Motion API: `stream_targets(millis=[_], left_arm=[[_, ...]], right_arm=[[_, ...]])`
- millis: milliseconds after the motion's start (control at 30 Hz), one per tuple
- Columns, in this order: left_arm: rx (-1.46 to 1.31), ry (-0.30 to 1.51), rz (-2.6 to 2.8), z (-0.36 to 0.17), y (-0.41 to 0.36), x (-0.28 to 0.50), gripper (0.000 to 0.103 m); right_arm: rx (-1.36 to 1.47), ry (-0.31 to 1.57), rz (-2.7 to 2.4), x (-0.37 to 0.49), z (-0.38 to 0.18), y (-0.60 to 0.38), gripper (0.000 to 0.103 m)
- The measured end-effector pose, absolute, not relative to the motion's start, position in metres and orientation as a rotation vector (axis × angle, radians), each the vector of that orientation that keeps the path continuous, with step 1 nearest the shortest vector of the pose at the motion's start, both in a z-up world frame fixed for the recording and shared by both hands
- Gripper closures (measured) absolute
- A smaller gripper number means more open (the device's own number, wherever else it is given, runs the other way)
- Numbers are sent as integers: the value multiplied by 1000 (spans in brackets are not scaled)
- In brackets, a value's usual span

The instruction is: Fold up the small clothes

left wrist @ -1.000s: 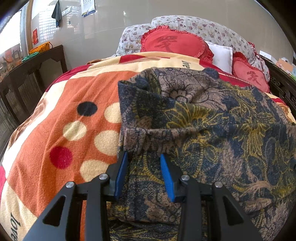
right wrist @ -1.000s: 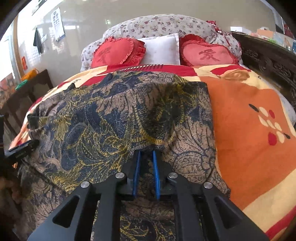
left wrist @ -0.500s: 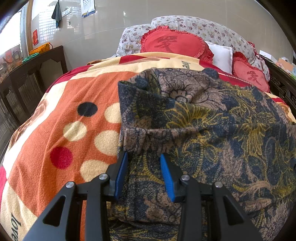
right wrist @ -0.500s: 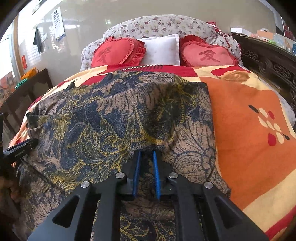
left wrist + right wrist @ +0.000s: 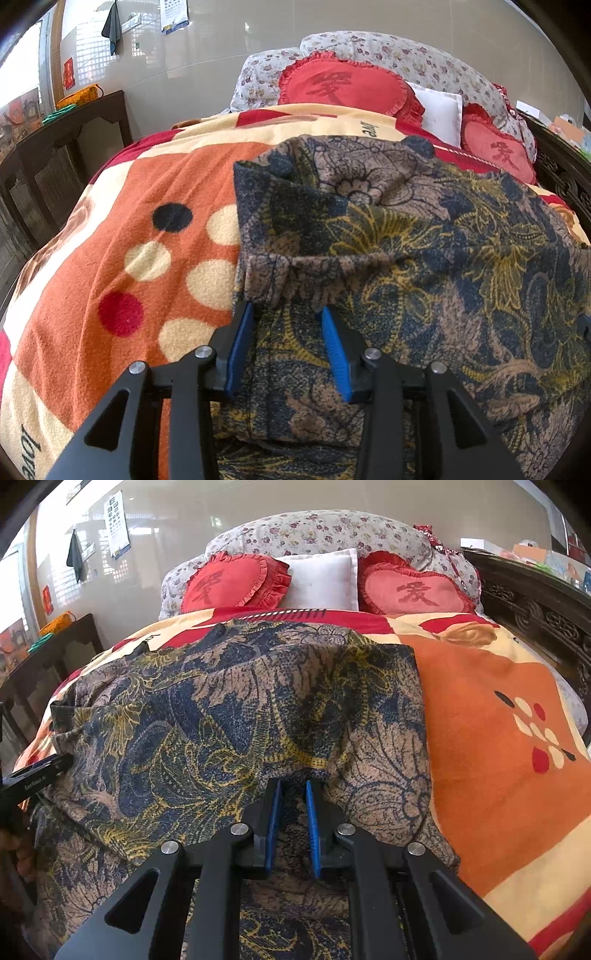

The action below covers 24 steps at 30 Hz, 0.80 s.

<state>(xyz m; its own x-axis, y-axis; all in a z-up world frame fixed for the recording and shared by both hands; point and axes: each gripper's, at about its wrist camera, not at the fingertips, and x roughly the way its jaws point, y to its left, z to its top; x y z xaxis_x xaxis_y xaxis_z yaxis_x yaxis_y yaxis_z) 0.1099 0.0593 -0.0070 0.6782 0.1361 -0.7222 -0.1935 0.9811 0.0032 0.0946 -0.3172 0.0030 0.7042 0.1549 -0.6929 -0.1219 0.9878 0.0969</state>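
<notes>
Cloth fills the middle of both wrist views: a dark blue, tan and yellow floral-patterned garment [image 5: 388,236] is spread over an orange, cream and red polka-dot fleece blanket [image 5: 122,258] on a bed. At the lower centre of the left wrist view, the left gripper [image 5: 286,314] is seen with its blue pads spread apart, having just widened slightly, a folded hem of the garment lying at their tips without being pressed. At the lower centre of the right wrist view, the right gripper [image 5: 293,786] is held narrow, a fold of the garment being pinched between its pads. Two red heart-shaped ruffled cushions [image 5: 232,581] are propped at the upper frame.
</notes>
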Motion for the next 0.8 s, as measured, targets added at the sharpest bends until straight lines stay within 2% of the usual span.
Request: stream_targets(millis=[200, 267, 333, 367, 500, 567, 633, 800], left_arm=[[-79, 808, 164, -8, 57, 111, 55], [-76, 812, 137, -8, 56, 113, 46], [-77, 820, 96, -8, 53, 114, 26], [-73, 833, 67, -7, 51, 116, 23], [-17, 903, 53, 12, 46, 105, 23], [-63, 850, 3, 37, 59, 75, 23], [-94, 831, -26, 52, 77, 45, 15], [-124, 941, -62, 46, 131, -23, 13]], right_arm=[[48, 776, 155, 95, 3, -318, 88], [48, 777, 156, 95, 4, -318, 88], [49, 778, 155, 95, 3, -318, 88], [49, 780, 155, 95, 3, -317, 88], [48, 782, 154, 96, 2, -318, 88], [37, 782, 149, 96, 2, -317, 88], [35, 784, 150, 96, 2, -318, 88], [6, 883, 232, 87, 25, -326, 88]])
